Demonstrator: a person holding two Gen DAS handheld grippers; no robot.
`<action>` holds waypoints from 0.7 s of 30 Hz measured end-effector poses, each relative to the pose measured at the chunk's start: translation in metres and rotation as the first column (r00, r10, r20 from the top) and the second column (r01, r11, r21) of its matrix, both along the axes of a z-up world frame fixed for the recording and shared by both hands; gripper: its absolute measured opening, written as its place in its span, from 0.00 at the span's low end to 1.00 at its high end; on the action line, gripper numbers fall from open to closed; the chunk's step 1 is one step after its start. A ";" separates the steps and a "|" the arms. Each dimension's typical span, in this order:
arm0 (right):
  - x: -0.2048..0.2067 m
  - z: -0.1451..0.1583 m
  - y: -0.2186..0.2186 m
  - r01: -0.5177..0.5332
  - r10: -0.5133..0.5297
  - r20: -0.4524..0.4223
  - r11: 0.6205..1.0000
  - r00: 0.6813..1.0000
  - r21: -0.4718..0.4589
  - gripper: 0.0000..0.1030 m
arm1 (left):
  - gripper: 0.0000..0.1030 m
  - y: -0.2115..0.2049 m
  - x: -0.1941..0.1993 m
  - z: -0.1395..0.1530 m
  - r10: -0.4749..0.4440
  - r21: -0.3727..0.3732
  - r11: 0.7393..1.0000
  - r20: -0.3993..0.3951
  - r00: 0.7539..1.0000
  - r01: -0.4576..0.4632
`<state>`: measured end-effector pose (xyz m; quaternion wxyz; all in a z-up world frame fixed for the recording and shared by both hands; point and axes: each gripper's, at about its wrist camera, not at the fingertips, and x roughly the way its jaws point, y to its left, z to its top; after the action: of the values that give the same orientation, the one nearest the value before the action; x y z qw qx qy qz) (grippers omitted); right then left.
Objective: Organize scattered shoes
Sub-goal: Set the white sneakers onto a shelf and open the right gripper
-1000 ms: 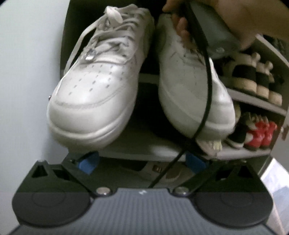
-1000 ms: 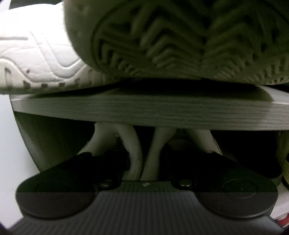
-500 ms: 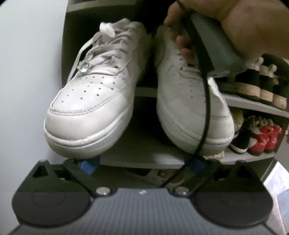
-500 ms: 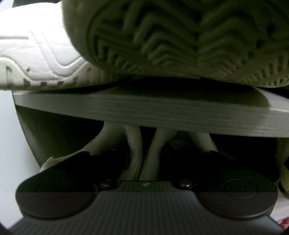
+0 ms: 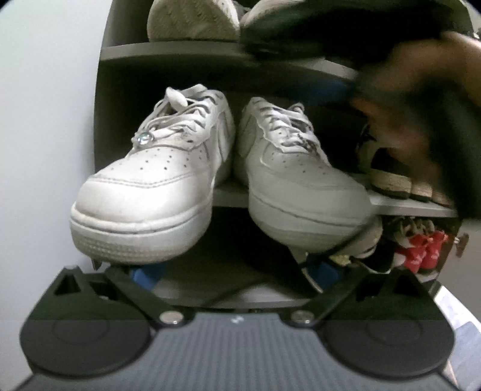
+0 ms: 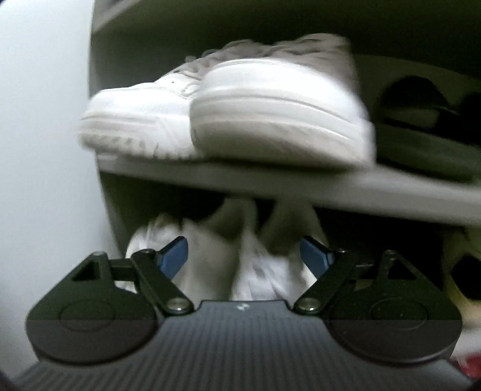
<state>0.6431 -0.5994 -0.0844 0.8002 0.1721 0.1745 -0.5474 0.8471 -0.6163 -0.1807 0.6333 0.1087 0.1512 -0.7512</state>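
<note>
Two white sneakers stand side by side on a grey shelf (image 5: pixel 228 198) of the shoe rack, toes over the front edge: the left one (image 5: pixel 150 186) and the right one (image 5: pixel 294 183). My left gripper (image 5: pixel 234 273) is open and empty just below and in front of their toes. The same pair (image 6: pixel 228 111) shows blurred in the right wrist view on the shelf (image 6: pixel 300 186). My right gripper (image 6: pixel 245 255) is open and empty in front of the shelf below, where white shoes (image 6: pixel 249 264) lie.
The rack's dark side wall (image 5: pixel 108 120) meets a pale wall at left. Sandals with cork soles (image 5: pixel 390 180) sit right of the pair. Red and black shoes (image 5: pixel 421 249) are on the lower shelf. Shoe soles (image 5: pixel 192 21) show on the shelf above. The person's blurred hand (image 5: pixel 421 90) is at upper right.
The right gripper let go of the right sneaker and drew back from the rack; its jaws now stand open. The left gripper backed away, so both sneakers look smaller and rest on the shelf.
</note>
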 end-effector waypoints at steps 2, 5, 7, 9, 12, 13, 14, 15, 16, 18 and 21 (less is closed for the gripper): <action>-0.016 -0.014 0.007 -0.005 0.004 0.018 0.998 1.000 0.060 0.81 | 0.97 0.000 0.004 0.001 -0.006 0.004 1.000 0.001 1.000 0.006; -0.006 -0.022 0.004 -0.025 0.012 0.066 0.977 0.998 0.210 0.81 | 0.97 -0.002 0.005 0.001 -0.021 0.004 1.000 0.001 1.000 0.021; -0.009 -0.020 0.002 -0.025 -0.002 0.097 0.961 0.995 0.275 0.81 | 0.97 -0.001 0.006 0.002 -0.026 0.008 1.000 -0.006 1.000 0.026; -0.010 -0.020 0.002 -0.030 -0.015 0.125 0.939 0.992 0.343 0.81 | 0.97 -0.002 0.007 0.002 -0.032 0.010 0.999 -0.007 0.999 0.032; -0.008 -0.035 -0.005 -0.052 -0.010 0.150 0.911 0.989 0.408 0.81 | 0.97 -0.003 0.006 0.002 -0.034 0.021 0.999 -0.008 0.999 0.034; -0.014 -0.041 0.000 -0.053 -0.028 0.181 0.902 0.983 0.429 0.81 | 0.97 -0.004 0.006 0.003 -0.036 0.026 0.999 -0.009 0.999 0.037; -0.017 -0.045 0.001 -0.056 -0.043 0.210 0.895 0.977 0.443 0.81 | 0.97 -0.006 0.005 0.003 -0.045 0.038 0.998 -0.015 0.999 0.045; -0.017 -0.046 -0.005 -0.065 -0.057 0.253 0.890 0.966 0.450 0.73 | 0.97 -0.007 0.005 0.003 -0.047 0.042 0.998 -0.017 0.999 0.047; -0.019 -0.049 -0.010 -0.081 -0.076 0.316 0.886 0.946 0.457 0.65 | 0.97 -0.009 0.003 0.004 -0.051 0.054 0.997 -0.021 0.998 0.053; -0.019 -0.050 -0.016 -0.086 -0.093 0.359 0.888 0.929 0.452 0.65 | 0.97 -0.014 0.002 0.006 -0.047 0.067 0.997 -0.020 0.999 0.048; -0.014 -0.051 -0.021 -0.072 -0.107 0.374 0.898 0.921 0.434 0.65 | 0.97 -0.025 0.010 0.013 -0.041 0.086 0.995 -0.060 0.997 0.047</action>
<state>0.6290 -0.6207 -0.1355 0.7540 0.4549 0.1299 -0.4558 0.8569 -0.6414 -0.1673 0.6066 0.1178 0.1997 -0.7604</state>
